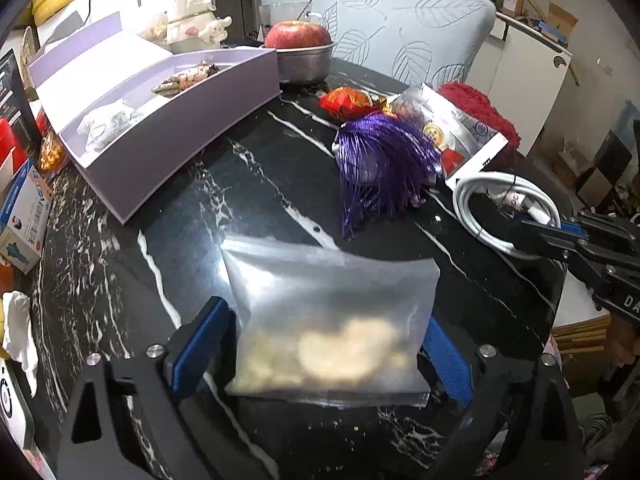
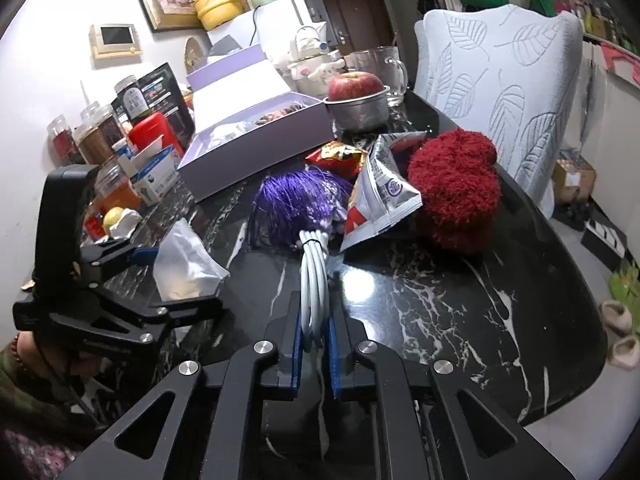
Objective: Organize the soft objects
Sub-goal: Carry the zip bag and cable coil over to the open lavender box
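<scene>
A clear zip bag (image 1: 332,312) of pale snack pieces stands on the black marble table (image 1: 256,184), between the blue pads of my left gripper (image 1: 324,316). The pads sit at the bag's two side edges without squeezing it, so that gripper is open. The right wrist view shows the same bag (image 2: 184,264) upright beside the left gripper (image 2: 176,280). My right gripper (image 2: 316,312) is shut on a coiled white cable (image 2: 314,280), which lies on the table in front of a purple tassel (image 2: 296,200). From the left wrist view, the right gripper (image 1: 524,232) pinches the cable coil (image 1: 480,208) at the right edge.
A silver snack packet (image 2: 380,200), a fluffy red yarn bundle (image 2: 456,192) and a red wrapper (image 1: 348,102) lie behind the tassel (image 1: 384,160). An open lilac box (image 1: 160,120) stands at the left, with an apple in a metal bowl (image 1: 298,34) behind it. Jars and cartons (image 2: 120,152) crowd the left edge.
</scene>
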A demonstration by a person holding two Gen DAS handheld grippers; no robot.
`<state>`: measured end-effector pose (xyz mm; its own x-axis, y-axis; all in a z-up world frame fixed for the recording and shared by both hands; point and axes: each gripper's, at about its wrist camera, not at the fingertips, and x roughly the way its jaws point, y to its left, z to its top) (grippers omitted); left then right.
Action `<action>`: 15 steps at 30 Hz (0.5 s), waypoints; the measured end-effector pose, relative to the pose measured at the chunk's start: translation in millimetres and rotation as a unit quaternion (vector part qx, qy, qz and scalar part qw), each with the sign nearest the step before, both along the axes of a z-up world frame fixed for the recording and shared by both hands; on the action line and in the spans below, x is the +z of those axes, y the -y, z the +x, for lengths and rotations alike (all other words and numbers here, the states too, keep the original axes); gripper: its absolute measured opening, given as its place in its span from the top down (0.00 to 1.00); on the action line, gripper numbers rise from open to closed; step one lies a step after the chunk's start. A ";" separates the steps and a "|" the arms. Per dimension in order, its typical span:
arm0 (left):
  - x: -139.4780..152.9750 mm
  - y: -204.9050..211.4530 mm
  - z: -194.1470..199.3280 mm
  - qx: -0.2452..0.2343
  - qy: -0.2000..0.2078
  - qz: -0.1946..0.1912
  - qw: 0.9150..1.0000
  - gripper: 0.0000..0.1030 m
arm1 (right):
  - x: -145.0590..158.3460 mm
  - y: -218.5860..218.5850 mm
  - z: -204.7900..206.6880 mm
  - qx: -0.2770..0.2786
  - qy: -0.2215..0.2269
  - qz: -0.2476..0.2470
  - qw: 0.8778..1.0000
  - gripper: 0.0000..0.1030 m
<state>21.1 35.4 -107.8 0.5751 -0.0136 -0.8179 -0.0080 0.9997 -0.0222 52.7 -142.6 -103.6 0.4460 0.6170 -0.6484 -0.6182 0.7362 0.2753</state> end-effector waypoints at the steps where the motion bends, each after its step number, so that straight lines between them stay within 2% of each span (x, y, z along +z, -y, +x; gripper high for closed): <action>1: 1.9 -0.3 -0.6 0.001 0.005 0.000 1.000 0.35 | 0.7 -0.7 -0.7 0.000 0.002 -0.002 1.000 0.90; 5: 4.0 -3.0 0.6 0.004 0.003 -0.004 1.000 0.42 | 3.5 -1.5 -3.6 -0.001 0.004 0.000 1.000 0.90; 9: 6.8 -6.5 -5.4 0.005 0.000 -0.024 1.000 0.42 | 8.4 -4.1 -5.9 0.001 0.010 -0.001 1.000 0.90; 15: 17.2 -10.9 -16.4 0.012 0.010 -0.032 0.999 0.42 | 17.2 -5.6 -9.0 0.004 0.022 0.006 1.000 0.90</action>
